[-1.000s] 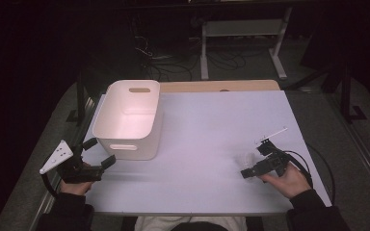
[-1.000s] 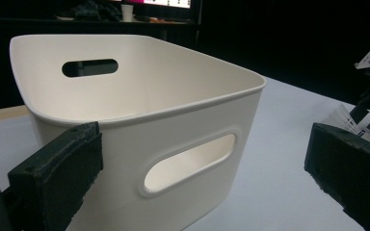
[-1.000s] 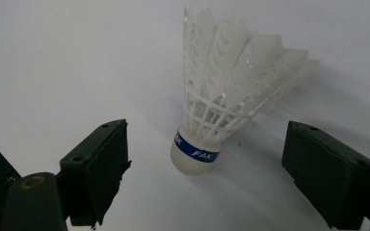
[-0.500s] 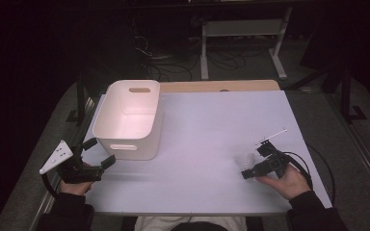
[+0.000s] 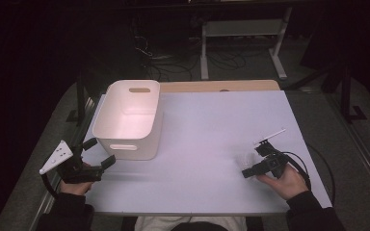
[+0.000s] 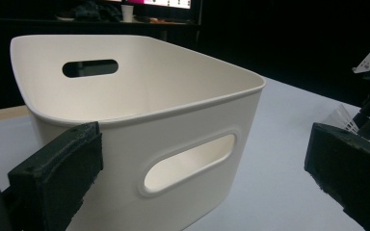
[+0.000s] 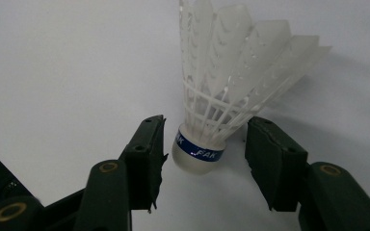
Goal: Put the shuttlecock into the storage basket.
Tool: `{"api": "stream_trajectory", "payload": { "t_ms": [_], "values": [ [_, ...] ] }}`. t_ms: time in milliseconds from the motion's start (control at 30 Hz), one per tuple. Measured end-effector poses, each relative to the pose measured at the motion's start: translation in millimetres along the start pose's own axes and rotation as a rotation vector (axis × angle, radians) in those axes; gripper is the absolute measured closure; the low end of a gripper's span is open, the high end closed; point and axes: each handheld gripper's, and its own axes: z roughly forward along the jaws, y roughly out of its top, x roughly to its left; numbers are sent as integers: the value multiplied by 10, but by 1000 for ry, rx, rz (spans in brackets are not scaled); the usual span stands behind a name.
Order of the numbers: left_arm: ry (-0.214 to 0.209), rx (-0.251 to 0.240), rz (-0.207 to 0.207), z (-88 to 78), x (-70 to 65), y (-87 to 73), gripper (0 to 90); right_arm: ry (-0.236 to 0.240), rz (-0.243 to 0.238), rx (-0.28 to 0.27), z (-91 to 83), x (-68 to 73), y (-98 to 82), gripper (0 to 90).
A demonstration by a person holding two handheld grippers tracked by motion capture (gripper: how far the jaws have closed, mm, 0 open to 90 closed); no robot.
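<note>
1. While the person's left hand (image 5: pixel 72 185) is resting at the near left corner of the table (image 5: pixel 212 125), the left gripper (image 5: pixel 99 154) is being held there with its jaws spread wide; nothing is being gripped between them, and in the left gripper view its two black pads (image 6: pixel 58 168) are being shown well apart.
2. Just beyond that gripper, a white bin (image 5: pixel 127 120) is being carried by the table along its left edge, standing upright and open at the top; its near wall with a slot handle (image 6: pixel 188 163) is being faced by the left gripper, close by but not touched.
3. Across the middle of the table, the pale sheet covering it is being left bare.
4. Near the right edge, toward the near right corner, a white shuttlecock (image 7: pixel 221 96) is being rested on the table, its cork base (image 7: pixel 197 154) with a blue band pointing toward the right gripper and its skirt pointing away.
5. At the same spot the right gripper (image 5: pixel 255 163) is being held low by the person's right hand (image 5: pixel 284 180); its jaws have just been closing and are being kept partly open on either side of the cork base, which is lying between the pads (image 7: pixel 147 154) with a gap showing on each side, so the shuttlecock is not yet being gripped.
</note>
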Motion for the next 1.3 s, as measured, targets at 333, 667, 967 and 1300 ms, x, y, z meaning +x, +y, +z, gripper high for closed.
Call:
{"api": "stream_trajectory", "payload": {
  "t_ms": [333,667,967,1300],
  "values": [
    [0,0,0,0,-2,-1,0,-3,7,14,18,-4,6,599],
    [0,0,-1,-1,-2,-1,0,0,12,31,25,1,13,637],
    [-1,-1,1,0,-3,-1,0,-13,9,31,-3,15,19,638],
    [0,0,1,0,-3,-1,0,-17,-2,4,-101,21,27,638]
  ]
}}
